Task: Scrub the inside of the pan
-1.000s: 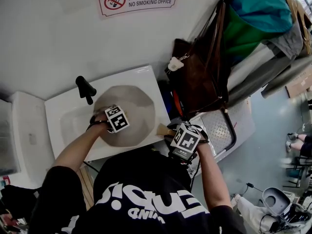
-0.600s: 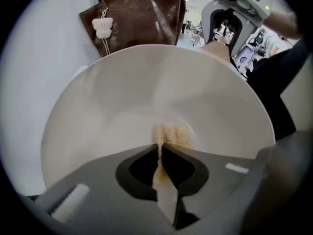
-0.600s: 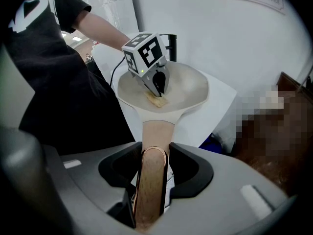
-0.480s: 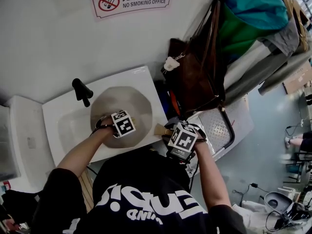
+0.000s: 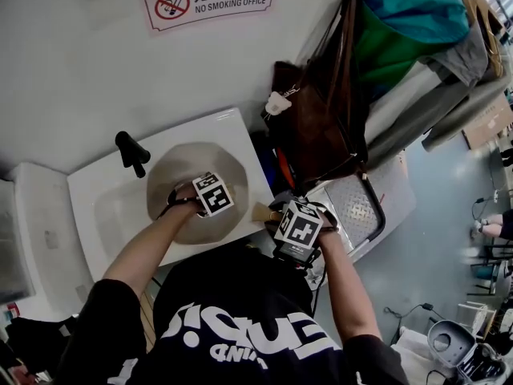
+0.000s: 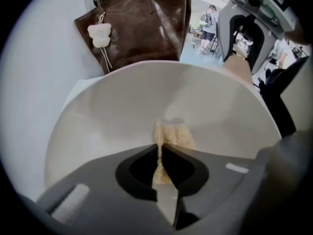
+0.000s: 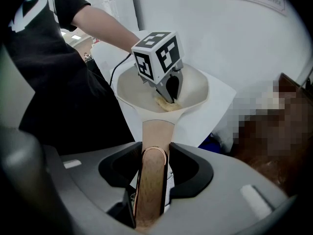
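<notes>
A beige pan (image 5: 183, 184) sits over the white basin, and its pale inside fills the left gripper view (image 6: 122, 111). My left gripper (image 5: 202, 207) is down inside the pan, shut on a yellowish scrub pad (image 6: 174, 134) that presses on the pan's inner wall. From the right gripper view the same pad (image 7: 168, 105) lies under the left gripper (image 7: 172, 93). My right gripper (image 7: 153, 153) is shut on the pan's wooden handle (image 7: 151, 180). In the head view it (image 5: 280, 218) sits at the pan's near right side, on the handle (image 5: 263, 212).
A black faucet (image 5: 131, 151) stands at the basin's (image 5: 100, 207) far left. A brown bag (image 5: 317, 131) with a small charm hangs on the wall just right of the pan, with clothes above it. A metal tread plate (image 5: 365, 207) lies to the right.
My left gripper has slid to the right across the inside of the pan with the pad. The right gripper has kept its hold on the handle, almost still.
</notes>
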